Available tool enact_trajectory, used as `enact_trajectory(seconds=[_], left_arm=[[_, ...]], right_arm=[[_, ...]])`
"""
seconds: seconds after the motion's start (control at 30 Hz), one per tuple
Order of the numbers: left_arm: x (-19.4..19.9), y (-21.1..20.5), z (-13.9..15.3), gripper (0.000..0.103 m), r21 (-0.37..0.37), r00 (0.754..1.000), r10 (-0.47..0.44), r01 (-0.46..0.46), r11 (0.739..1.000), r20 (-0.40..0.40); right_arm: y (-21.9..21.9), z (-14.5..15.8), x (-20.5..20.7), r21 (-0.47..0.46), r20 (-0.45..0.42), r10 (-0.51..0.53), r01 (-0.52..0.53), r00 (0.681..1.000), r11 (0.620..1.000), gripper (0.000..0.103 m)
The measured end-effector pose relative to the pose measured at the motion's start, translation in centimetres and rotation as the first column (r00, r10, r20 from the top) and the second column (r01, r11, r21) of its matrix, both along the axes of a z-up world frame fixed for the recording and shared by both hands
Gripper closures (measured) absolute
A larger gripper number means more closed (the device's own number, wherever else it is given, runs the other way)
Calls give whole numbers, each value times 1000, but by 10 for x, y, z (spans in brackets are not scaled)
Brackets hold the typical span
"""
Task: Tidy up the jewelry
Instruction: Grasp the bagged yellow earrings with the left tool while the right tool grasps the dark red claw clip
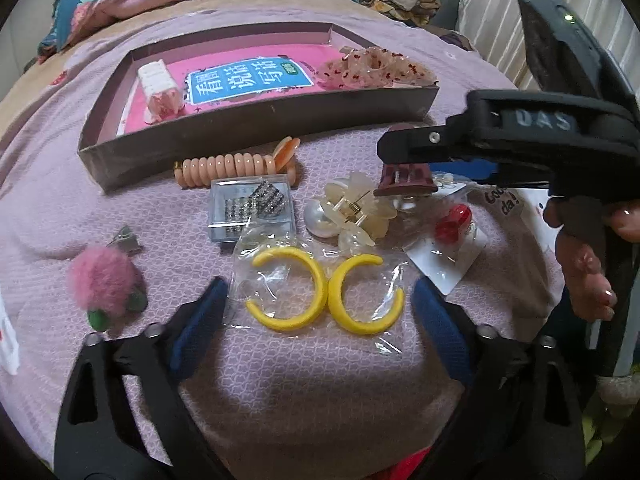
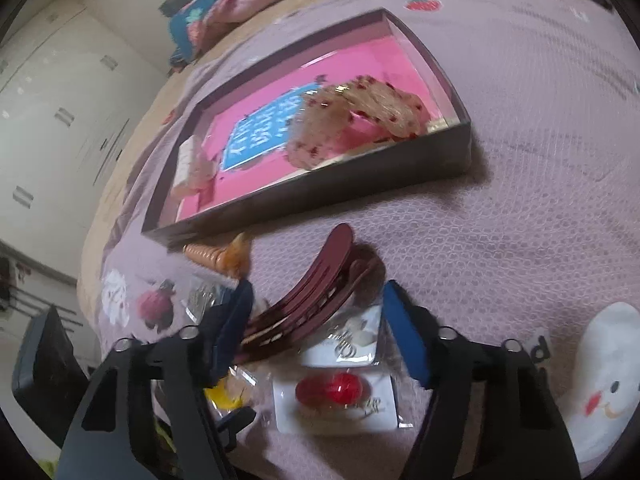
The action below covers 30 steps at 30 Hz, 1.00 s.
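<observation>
A shallow box (image 1: 256, 136) with a pink floor lies on the bed; it holds a white-pink clip (image 1: 158, 90) and a speckled translucent claw clip (image 1: 376, 68). My left gripper (image 1: 320, 300) is open, its blue pads either side of bagged yellow hoop earrings (image 1: 324, 290). My right gripper (image 2: 318, 332) is open around a maroon hair clip (image 2: 316, 300) lying on the bedspread; this clip shows in the left wrist view (image 1: 404, 178) under the right gripper's fingers (image 1: 404, 148). The box appears in the right wrist view (image 2: 320, 196).
Loose items on the purple bedspread: coral spiral hair tie (image 1: 228, 168), rhinestone earrings in a clear case (image 1: 252, 208), pearl and cream flower clip (image 1: 352, 212), red carded ornament (image 1: 452, 226), pink pom-pom clip (image 1: 104, 276). A white plush (image 2: 604, 384) lies at right. Pillows lie behind.
</observation>
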<state>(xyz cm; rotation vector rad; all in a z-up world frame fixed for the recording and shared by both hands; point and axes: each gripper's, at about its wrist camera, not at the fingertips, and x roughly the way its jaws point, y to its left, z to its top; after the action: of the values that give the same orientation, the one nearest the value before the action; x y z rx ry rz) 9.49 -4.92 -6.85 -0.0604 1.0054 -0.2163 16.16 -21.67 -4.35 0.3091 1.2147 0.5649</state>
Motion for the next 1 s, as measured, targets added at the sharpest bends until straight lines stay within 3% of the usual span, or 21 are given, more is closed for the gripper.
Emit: enact_trajectory(seconds=[0.3, 0.63, 1.0], left_arm=[[-5, 8, 3, 29, -31, 1000, -2, 2, 1000, 6], [-17, 26, 17, 30, -86, 999, 27, -25, 996, 23], [-28, 55, 46, 30, -118, 990, 112, -100, 988, 92]], right_arm=[[3, -4, 10, 38, 12, -6, 5, 1000, 999, 80], [-7, 28, -10, 33, 162, 4, -9, 987, 999, 89], [-10, 59, -38, 61, 245, 20, -36, 969, 998, 90]])
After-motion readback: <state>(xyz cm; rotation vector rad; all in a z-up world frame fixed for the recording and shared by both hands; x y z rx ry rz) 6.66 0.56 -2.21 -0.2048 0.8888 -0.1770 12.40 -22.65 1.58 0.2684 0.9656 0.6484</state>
